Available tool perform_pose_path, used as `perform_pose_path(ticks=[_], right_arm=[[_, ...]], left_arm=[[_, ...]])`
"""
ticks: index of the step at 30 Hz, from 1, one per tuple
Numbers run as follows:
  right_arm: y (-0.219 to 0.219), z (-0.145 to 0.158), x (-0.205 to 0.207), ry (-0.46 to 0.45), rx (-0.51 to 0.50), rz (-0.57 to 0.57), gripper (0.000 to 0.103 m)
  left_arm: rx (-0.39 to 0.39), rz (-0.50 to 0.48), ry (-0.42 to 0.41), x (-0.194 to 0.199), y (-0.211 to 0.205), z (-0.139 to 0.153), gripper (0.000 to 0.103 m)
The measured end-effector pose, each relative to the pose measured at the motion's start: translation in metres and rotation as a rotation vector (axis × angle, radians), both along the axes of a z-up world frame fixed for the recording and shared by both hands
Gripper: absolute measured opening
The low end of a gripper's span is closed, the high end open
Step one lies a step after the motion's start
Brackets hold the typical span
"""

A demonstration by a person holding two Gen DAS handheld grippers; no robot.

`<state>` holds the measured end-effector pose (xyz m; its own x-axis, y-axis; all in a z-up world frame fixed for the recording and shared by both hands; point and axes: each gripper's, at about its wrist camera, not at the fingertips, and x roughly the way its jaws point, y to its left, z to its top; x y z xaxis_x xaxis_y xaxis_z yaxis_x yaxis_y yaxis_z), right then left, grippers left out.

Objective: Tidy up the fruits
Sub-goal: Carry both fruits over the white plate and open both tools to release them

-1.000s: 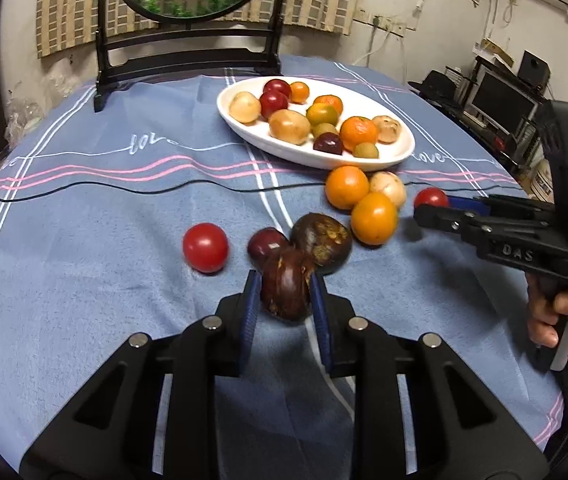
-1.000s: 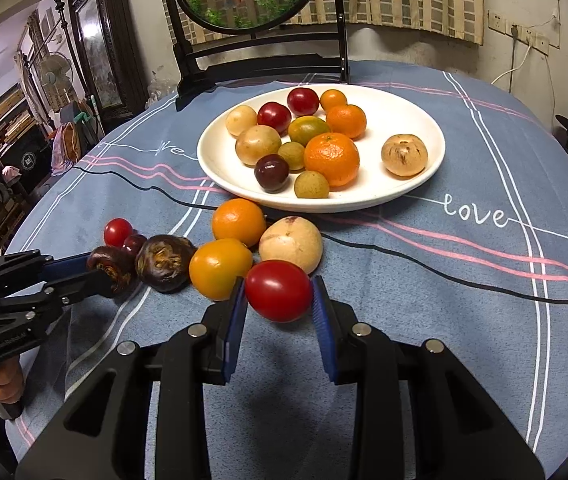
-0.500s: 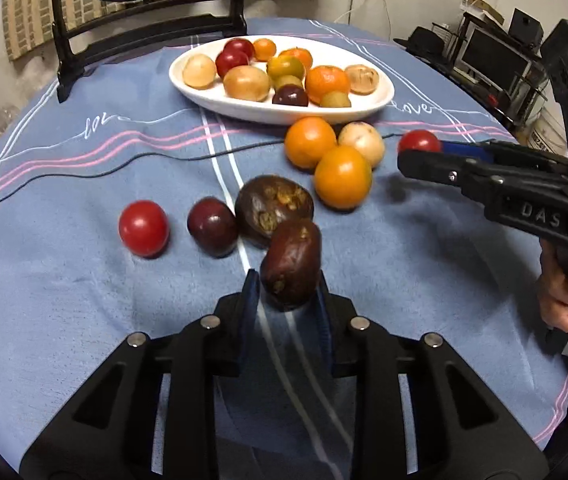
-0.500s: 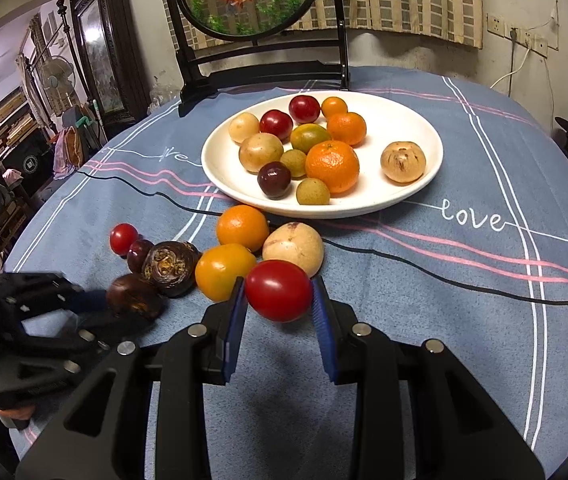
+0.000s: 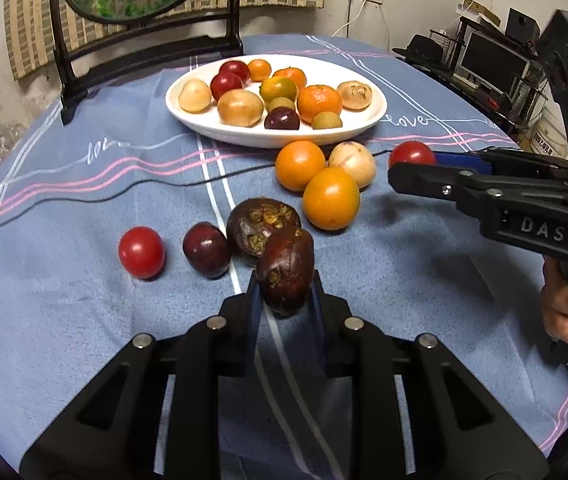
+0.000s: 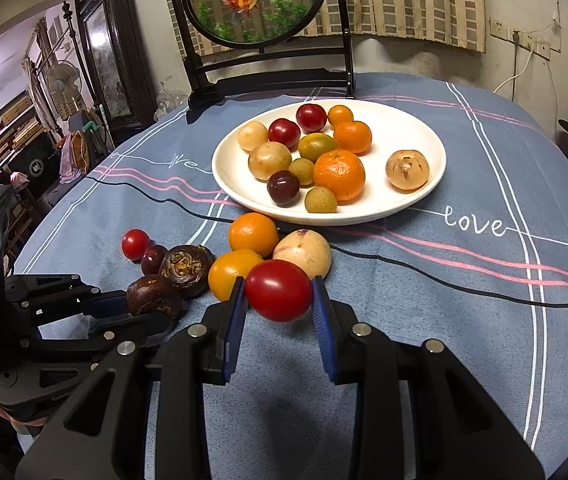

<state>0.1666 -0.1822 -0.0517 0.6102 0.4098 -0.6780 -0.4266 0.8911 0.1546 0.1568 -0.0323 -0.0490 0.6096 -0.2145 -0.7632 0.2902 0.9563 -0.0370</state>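
My left gripper point(image 5: 285, 298) is shut on a dark brown mangosteen point(image 5: 286, 270), held just above the blue tablecloth; it also shows in the right wrist view point(image 6: 153, 296). My right gripper point(image 6: 277, 308) is shut on a red tomato point(image 6: 278, 290), lifted above the cloth; the tomato also shows in the left wrist view point(image 5: 412, 155). A white plate point(image 6: 416, 204) holds several fruits at the table's middle. Loose on the cloth lie a second mangosteen point(image 5: 261, 224), a dark plum point(image 5: 206, 249), a red tomato point(image 5: 141, 252), two oranges point(image 5: 331, 198) and a beige fruit point(image 5: 352, 160).
A black stand with a round goldfish picture point(image 6: 255, 0) stands behind the plate. A thin black cable point(image 5: 123, 194) runs across the cloth in front of the plate. Shelves and monitors point(image 5: 488, 60) stand beyond the table's right edge.
My left gripper lifted the mangosteen off the cloth and drew it back from the other mangosteen. My right gripper rose a little with the tomato still in it.
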Motion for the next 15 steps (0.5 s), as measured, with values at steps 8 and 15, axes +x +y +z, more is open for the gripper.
perform_pose_path(ticks=[8, 15], right_arm=[[-0.015, 0.015, 0.006, -0.026, 0.099, -0.014, 0.033], [-0.02, 0.051, 0.055, -0.131, 0.155, -0.076, 0.033]], left_arm=[[-0.007, -0.053, -0.093, 0.004, 0.006, 0.051, 0.023], [-0.023, -0.056, -0.15, 0.096, 0.0, 0.097, 0.023]])
